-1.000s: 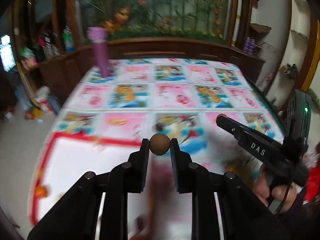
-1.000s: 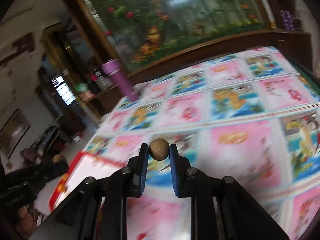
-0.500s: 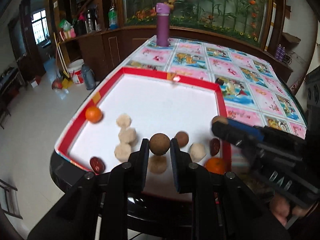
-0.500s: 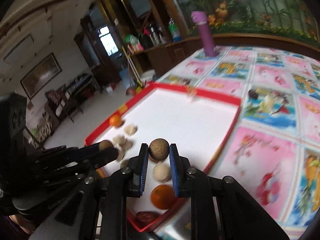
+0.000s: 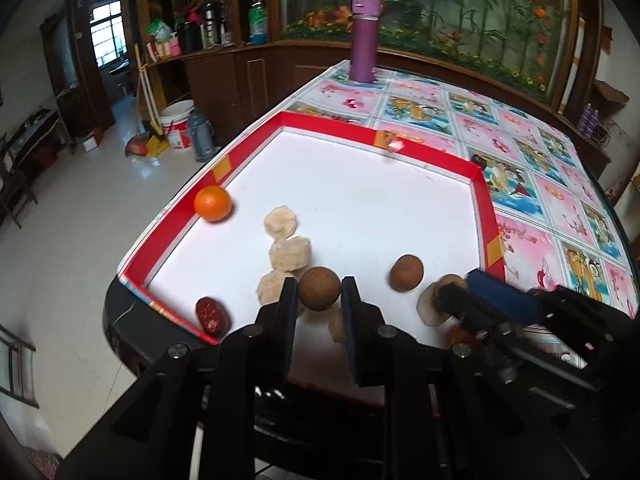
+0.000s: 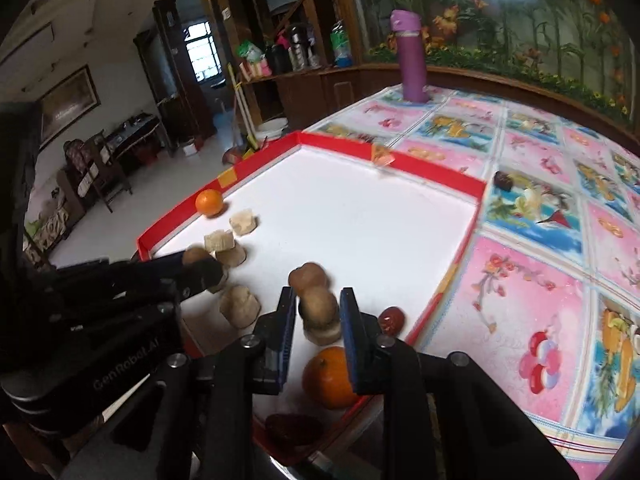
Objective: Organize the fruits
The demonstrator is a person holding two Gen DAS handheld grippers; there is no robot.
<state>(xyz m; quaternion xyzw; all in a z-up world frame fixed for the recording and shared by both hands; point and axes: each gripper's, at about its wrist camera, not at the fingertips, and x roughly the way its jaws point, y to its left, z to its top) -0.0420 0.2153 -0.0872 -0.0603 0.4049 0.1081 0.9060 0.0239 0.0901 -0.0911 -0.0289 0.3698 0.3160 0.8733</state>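
Each gripper, left (image 5: 319, 295) and right (image 6: 318, 308), squeezes a small, light, hard brown ball (image 5: 319, 289) at its 3 and 9 o'clock sides.

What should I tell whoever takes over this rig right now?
Left gripper: shut on a brown fruit, over the near edge of the red tray.
Right gripper: shut on a second brown fruit, above a pale piece.
In the tray: a loose brown fruit, far orange, near orange, red dates, and pale pieces in a loose row.
Done: nothing is clearly grouped apart from that row.
Left: probably set both held fruits beside the loose brown fruit, then group the oranges and dates.
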